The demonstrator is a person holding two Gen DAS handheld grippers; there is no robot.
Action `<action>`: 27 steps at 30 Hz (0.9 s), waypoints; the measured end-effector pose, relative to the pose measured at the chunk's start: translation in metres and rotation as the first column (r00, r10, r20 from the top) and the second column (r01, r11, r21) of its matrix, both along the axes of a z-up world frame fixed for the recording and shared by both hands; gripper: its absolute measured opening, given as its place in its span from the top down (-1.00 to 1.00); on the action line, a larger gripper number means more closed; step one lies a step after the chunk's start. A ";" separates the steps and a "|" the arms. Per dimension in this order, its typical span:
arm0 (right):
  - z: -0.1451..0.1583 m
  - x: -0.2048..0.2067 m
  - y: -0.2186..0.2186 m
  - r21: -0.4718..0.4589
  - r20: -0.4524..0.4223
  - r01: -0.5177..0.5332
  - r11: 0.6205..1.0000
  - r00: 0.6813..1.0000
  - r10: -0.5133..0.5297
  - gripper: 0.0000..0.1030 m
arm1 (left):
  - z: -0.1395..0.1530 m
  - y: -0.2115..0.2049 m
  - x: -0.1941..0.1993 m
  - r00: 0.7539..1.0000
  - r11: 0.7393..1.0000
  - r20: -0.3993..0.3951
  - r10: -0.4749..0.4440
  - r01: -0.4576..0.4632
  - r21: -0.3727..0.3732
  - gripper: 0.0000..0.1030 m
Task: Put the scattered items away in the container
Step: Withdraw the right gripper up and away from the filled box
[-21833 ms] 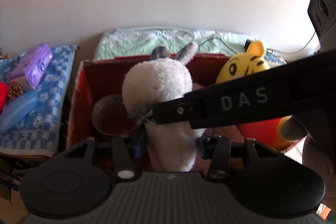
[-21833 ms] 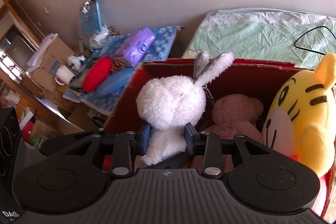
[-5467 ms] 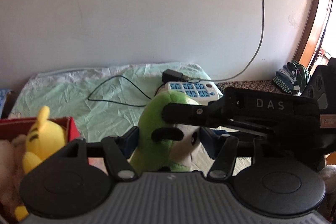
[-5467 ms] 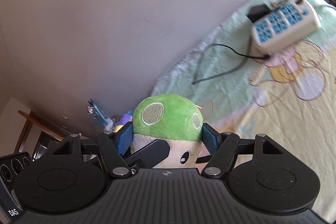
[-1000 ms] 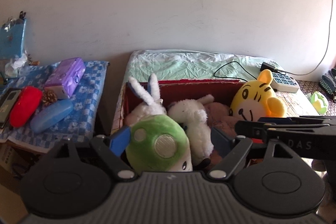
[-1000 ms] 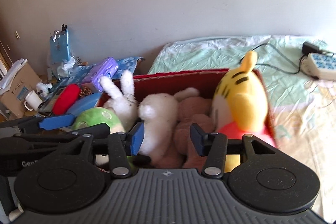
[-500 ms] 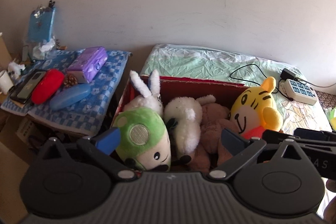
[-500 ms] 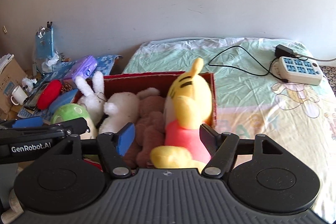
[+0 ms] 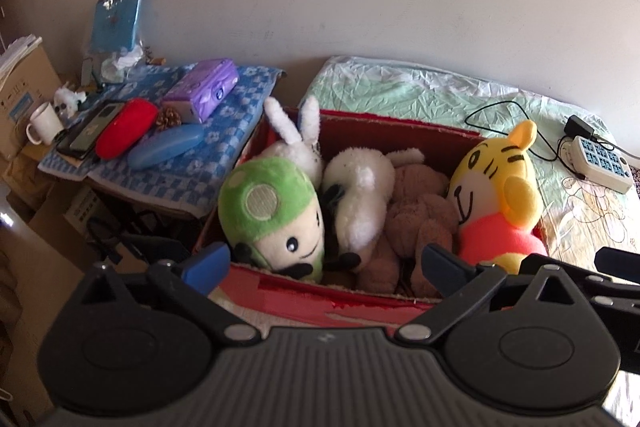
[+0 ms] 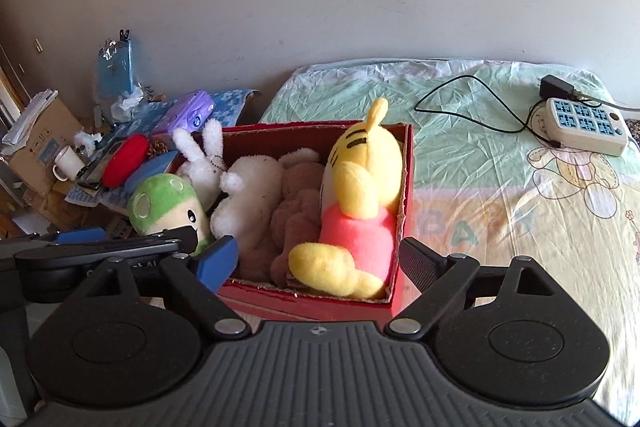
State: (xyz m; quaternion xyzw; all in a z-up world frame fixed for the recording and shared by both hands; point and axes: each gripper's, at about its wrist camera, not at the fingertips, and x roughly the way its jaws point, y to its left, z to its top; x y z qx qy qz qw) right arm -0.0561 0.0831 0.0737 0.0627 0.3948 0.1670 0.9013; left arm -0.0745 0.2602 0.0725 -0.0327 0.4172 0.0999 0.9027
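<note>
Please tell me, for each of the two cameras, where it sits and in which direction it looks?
Left wrist view: on the left gripper, looking down into the red cardboard box of plush toys; its open fingers and the other gripper's tip show.
Right wrist view: on the right gripper, facing the same box and the patterned bedsheet; its open fingers show, the left gripper at left.
Shared: box, green mushroom plush, yellow tiger plush.

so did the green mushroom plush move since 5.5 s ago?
Yes. The green mushroom plush went from between both tools over the bed into the red box, at its left end beside the white rabbit.
</note>
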 end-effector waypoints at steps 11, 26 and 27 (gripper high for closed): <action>0.003 0.000 -0.010 -0.003 -0.037 0.096 0.995 0.995 -0.096 -0.74 | -0.018 0.004 0.006 0.993 0.999 -0.113 -0.034 0.034 -0.002 -0.97; 0.008 0.000 0.037 -0.049 -0.013 0.210 0.976 0.977 -0.211 -0.74 | -0.026 0.038 0.016 0.987 0.993 -0.109 -0.115 0.116 -0.001 -0.97; 0.007 -0.001 0.040 -0.054 -0.018 0.221 0.974 0.975 -0.222 -0.74 | -0.026 0.040 0.016 0.987 0.993 -0.108 -0.121 0.122 0.000 -0.97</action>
